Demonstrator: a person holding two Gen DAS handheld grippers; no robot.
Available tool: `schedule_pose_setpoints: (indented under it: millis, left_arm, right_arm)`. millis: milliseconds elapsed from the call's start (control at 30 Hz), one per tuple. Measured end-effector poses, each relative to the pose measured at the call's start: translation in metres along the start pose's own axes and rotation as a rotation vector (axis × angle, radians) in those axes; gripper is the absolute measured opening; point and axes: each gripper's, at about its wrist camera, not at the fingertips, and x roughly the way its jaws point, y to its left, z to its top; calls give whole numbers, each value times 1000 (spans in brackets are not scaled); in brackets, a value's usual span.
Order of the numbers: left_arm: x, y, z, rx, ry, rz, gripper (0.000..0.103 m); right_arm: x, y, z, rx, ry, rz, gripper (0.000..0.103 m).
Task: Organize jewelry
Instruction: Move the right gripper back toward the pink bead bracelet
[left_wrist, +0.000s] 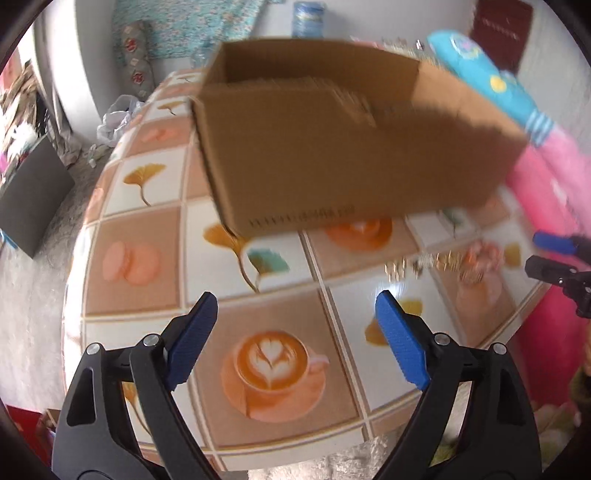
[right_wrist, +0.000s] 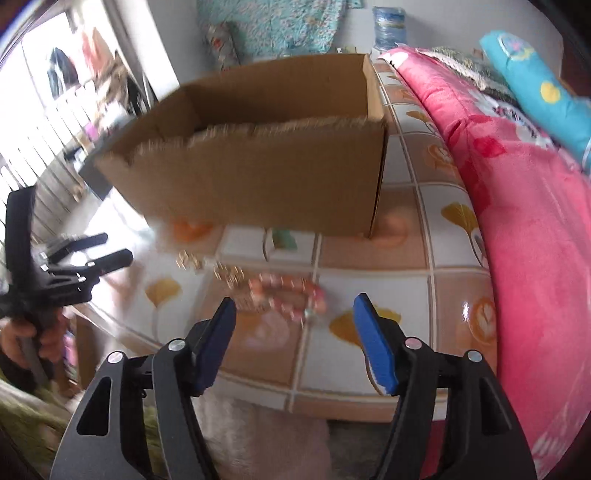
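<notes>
Both views are smeared by motion blur. The left gripper (left_wrist: 295, 306) at the bottom of its frame has its jaws spread wide with nothing between them, only the patterned table (left_wrist: 140, 258) beneath. The right gripper (right_wrist: 293, 310) also stands open and empty, low in its frame. The jewelry (right_wrist: 284, 295), a pinkish beaded piece with a gold chain (right_wrist: 207, 266) trailing to its left, lies on the table just beyond the right fingertips; its details are too blurred to read. An open cardboard box (right_wrist: 258, 166) fills the upper centre, its inside hidden. A pink blanket (right_wrist: 535, 240) covers the table's right edge.
</notes>
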Motion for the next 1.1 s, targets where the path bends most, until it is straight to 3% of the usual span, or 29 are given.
schedule_pose_setpoints:
  millis: [67,167,233,333,500,733,867,1100]
  left_arm:
    - [13,-11,-6,46,41,50,84]
    - [15,-17,-7,59,40,51,90]
    - [17,-16,-7,57,51,44,95]
    - [16,-14,-9,44,43,29,95]
    - [16,-14,-6,35,66,36,96]
    - [20,-10,-4,42,58,29,96]
    - [18,-10,-8,44,46,29,96]
    - [20,-10,-6,52,69,24,96]
  right_arm:
    - [12,10,-11,-57,22,-73,68]
    - [28,15,-18,-73,53,-96,69]
    - [27,14,-21,-62,37,-100,84]
    - [32,11,-22,-66,50,-113,96]
    - [39,0,-18,-13,74,-57,97]
    - [37,2,-23,-53,52,-48,97]
    - [36,5,-18,-36,94,-55,96]
    - [16,-8,-11,86,-11,-2,94]
